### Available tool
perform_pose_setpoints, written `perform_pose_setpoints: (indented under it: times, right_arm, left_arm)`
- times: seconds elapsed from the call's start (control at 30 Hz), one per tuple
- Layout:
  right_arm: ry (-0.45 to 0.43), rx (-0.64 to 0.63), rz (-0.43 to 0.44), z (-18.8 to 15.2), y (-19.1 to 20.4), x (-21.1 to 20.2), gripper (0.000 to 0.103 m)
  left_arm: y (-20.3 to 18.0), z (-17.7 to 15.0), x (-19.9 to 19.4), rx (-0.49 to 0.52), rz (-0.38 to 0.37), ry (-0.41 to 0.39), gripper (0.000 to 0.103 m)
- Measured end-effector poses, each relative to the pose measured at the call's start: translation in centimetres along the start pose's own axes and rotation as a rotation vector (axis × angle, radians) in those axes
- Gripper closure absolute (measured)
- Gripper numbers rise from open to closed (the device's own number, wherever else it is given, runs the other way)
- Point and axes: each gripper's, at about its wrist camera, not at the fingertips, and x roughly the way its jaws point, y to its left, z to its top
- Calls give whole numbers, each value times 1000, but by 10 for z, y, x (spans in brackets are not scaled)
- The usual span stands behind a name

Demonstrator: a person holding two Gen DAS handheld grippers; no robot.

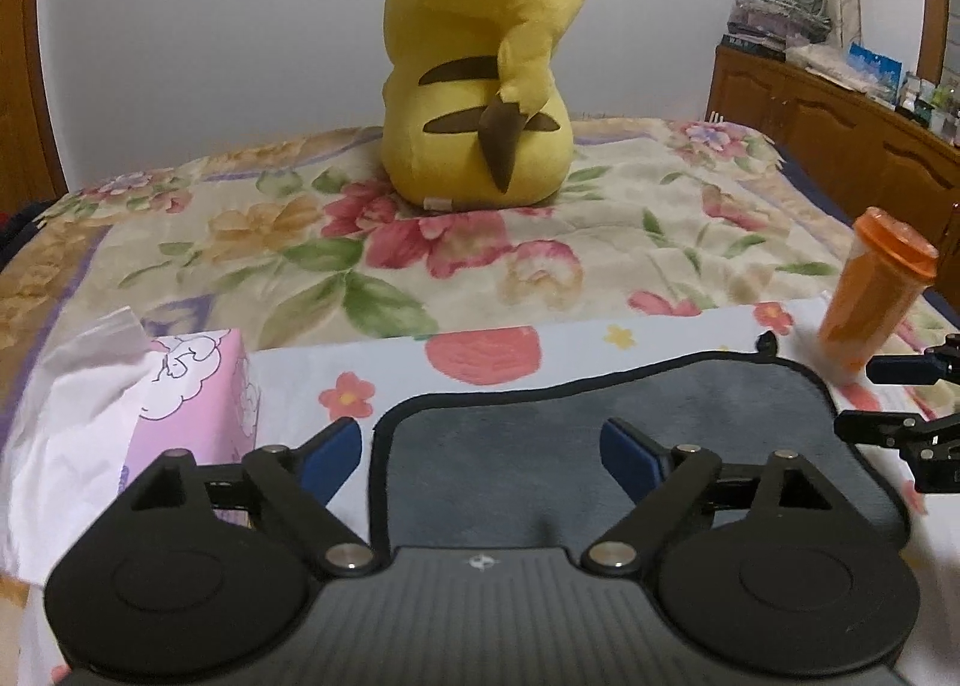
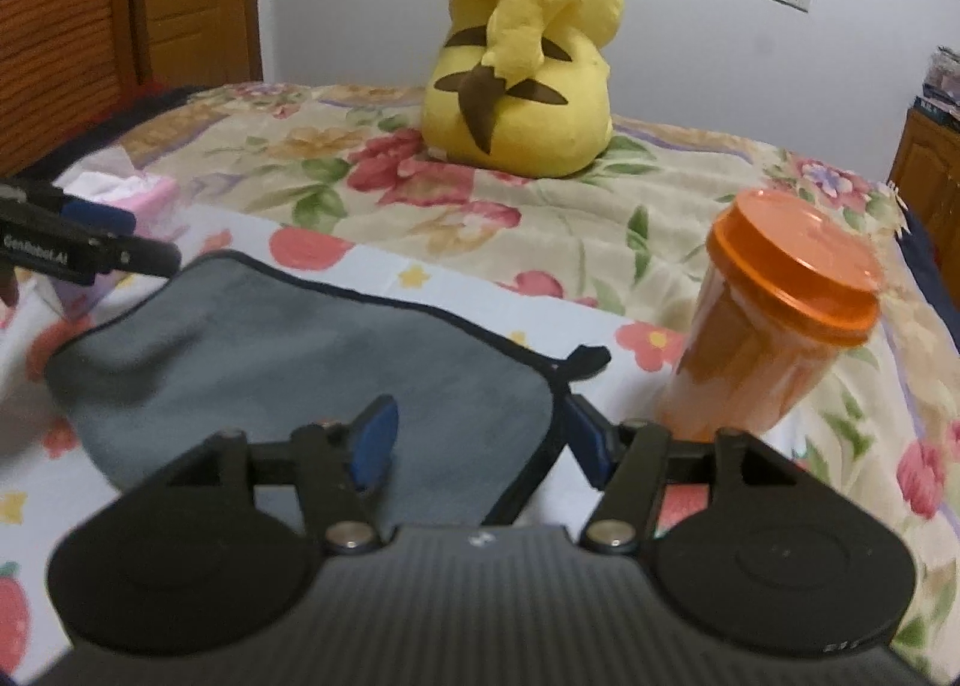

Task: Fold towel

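A grey towel (image 1: 540,446) with a black hem lies flat on a floral cloth on the bed; it also shows in the right wrist view (image 2: 288,362). My left gripper (image 1: 483,455) is open, its blue-padded fingers straddling the towel's near left edge. My right gripper (image 2: 480,440) is open, straddling the towel's near right edge, close to a small black hanging loop (image 2: 585,357). The right gripper's tips show at the right edge of the left wrist view (image 1: 894,398). The left gripper's tips show at the left edge of the right wrist view (image 2: 129,239).
An orange lidded jar (image 2: 774,320) stands just right of the towel, also seen in the left wrist view (image 1: 870,296). A pink tissue box (image 1: 192,386) stands left of it. A big yellow plush (image 1: 480,86) sits farther back on the bed. A wooden cabinet (image 1: 840,128) stands at the right.
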Motion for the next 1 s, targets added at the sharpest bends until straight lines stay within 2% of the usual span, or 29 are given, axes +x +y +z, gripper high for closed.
perform_pose_setpoints:
  times: [0.1,0.17,0.3,0.57,0.77,1.0]
  right_arm:
    - [-11,33,13,1,1,-15,28]
    - [-17,51,19,3,2,-25,28]
    - [-44,85,20,9,3,-50,18]
    - [-127,101,1,31,6,-112,4]
    - [-180,117,4,45,9,-151,0]
    - [-219,127,12,49,17,-186,0]
  left_arm:
    - [-7,1,-16,-2,2,-13,18]
    - [-10,1,-28,-4,5,-22,15]
    - [-20,5,-54,20,18,-42,7]
    - [-37,30,-116,42,58,-101,4]
    - [-52,46,-163,51,74,-154,4]
    - [-73,49,-205,78,77,-186,4]
